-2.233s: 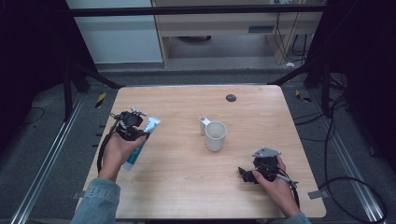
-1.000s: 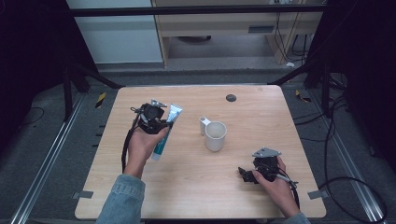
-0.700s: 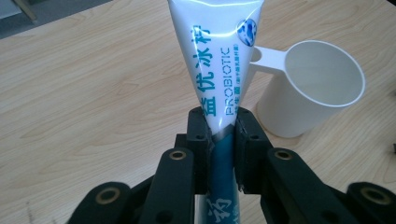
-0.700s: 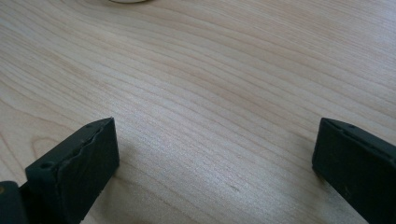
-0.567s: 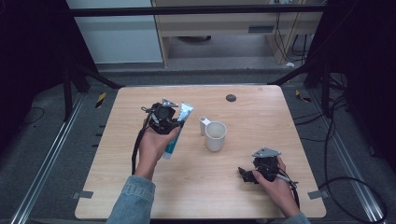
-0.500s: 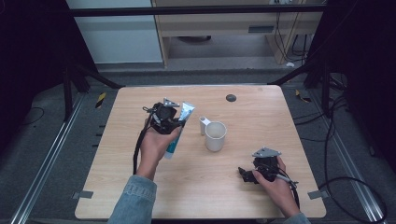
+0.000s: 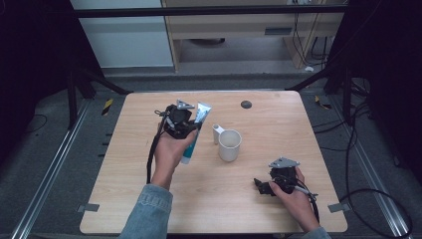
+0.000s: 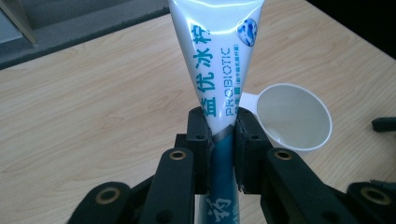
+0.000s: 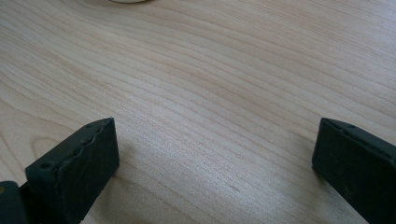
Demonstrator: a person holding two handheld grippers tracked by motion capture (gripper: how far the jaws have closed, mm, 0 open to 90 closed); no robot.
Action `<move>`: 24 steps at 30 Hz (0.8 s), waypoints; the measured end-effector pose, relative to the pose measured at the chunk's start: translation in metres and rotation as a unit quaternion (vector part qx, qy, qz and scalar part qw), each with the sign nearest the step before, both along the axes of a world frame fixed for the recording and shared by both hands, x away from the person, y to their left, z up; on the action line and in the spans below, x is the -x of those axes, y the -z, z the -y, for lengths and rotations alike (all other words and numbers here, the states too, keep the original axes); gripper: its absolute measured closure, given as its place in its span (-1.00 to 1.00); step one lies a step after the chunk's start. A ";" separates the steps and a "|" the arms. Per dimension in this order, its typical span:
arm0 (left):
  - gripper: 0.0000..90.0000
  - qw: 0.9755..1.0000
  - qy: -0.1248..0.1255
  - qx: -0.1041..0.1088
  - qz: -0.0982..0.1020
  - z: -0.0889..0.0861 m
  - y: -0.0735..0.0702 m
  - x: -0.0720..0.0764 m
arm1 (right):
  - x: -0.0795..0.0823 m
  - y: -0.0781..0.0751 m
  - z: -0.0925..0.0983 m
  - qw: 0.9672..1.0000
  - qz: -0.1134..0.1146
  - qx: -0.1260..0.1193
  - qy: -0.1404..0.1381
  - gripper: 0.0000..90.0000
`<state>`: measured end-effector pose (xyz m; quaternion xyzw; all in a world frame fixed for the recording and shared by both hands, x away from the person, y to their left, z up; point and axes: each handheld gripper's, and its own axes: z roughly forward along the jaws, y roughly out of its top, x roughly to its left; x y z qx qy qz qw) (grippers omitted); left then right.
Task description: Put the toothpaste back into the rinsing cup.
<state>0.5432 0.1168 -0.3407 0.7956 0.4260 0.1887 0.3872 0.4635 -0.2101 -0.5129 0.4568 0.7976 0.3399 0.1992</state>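
Observation:
A white and teal toothpaste tube (image 7: 195, 130) (image 8: 217, 65) is held above the table, with my left gripper (image 7: 180, 119) (image 8: 219, 135) shut on it near its middle. The tube's flat crimped end points away from the person. A white mug (image 7: 229, 144) (image 8: 293, 116) with its handle toward the tube stands just to the right of it, open and empty. My right gripper (image 7: 271, 184) (image 9: 215, 149) rests low over the bare wood at the front right, its jaws wide apart with nothing between them.
A small dark round disc (image 7: 245, 104) lies near the table's far edge. The wooden table (image 7: 134, 189) has dark floor and metal rails around it. A cable (image 7: 152, 149) trails from the left gripper along the forearm.
My left gripper has carried the toothpaste tube from the table's left side rightward and farther away, ending close to the mug. The right gripper has stayed still.

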 end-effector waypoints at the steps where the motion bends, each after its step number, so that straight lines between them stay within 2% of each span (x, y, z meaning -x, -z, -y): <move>1: 0.73 1.000 -0.002 0.002 0.002 0.001 -0.001 0.000 | 0.000 0.000 0.000 1.000 0.000 0.000 0.000 -0.98; 14: 0.73 1.000 -0.011 0.010 0.017 0.002 -0.009 0.000 | 0.000 0.000 0.000 1.000 0.000 0.000 0.000 -0.98; 24: 0.73 0.999 -0.009 0.012 0.029 0.014 -0.017 -0.003 | 0.000 0.000 0.000 1.000 0.002 0.003 -0.002 -0.98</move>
